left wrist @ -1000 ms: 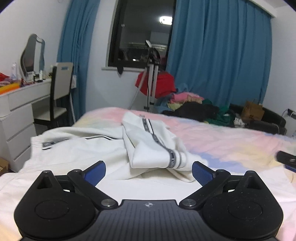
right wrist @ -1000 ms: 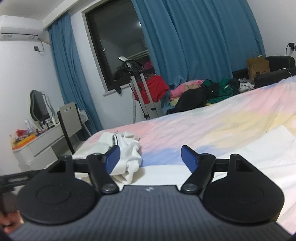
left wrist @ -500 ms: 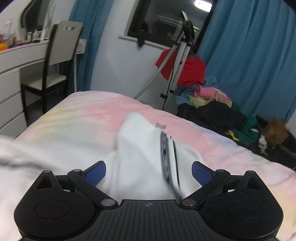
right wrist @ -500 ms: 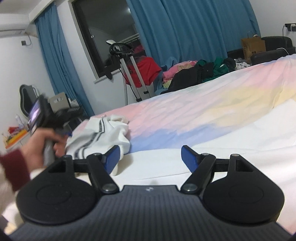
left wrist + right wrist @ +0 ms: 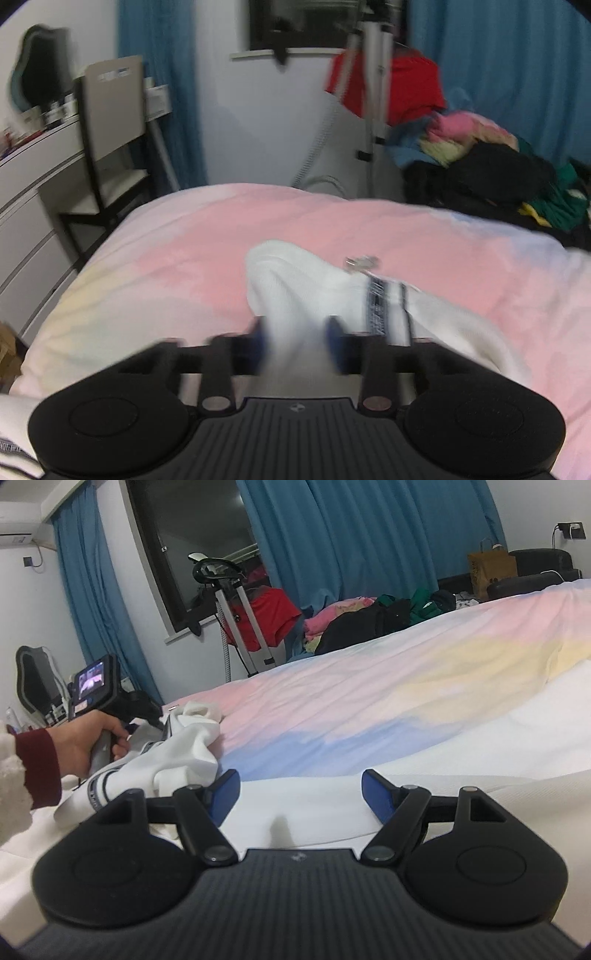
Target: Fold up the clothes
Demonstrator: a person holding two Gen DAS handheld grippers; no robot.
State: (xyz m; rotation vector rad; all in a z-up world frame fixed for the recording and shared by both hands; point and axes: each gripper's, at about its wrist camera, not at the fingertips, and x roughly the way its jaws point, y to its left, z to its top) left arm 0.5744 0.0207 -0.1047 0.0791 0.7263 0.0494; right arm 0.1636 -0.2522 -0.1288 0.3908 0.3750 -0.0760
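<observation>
The white striped garment (image 5: 306, 280) is lying bunched on the bed (image 5: 177, 273), and your left gripper (image 5: 295, 345) is pinching a fold of it. Your right gripper (image 5: 300, 794) is hovering spread and empty. You are risking dragging the whole heap, since the pinch may be catching several layers.

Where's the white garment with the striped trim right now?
The white garment lies bunched on the pink bedspread, between the left gripper fingers; in the right wrist view it's at left.
</observation>
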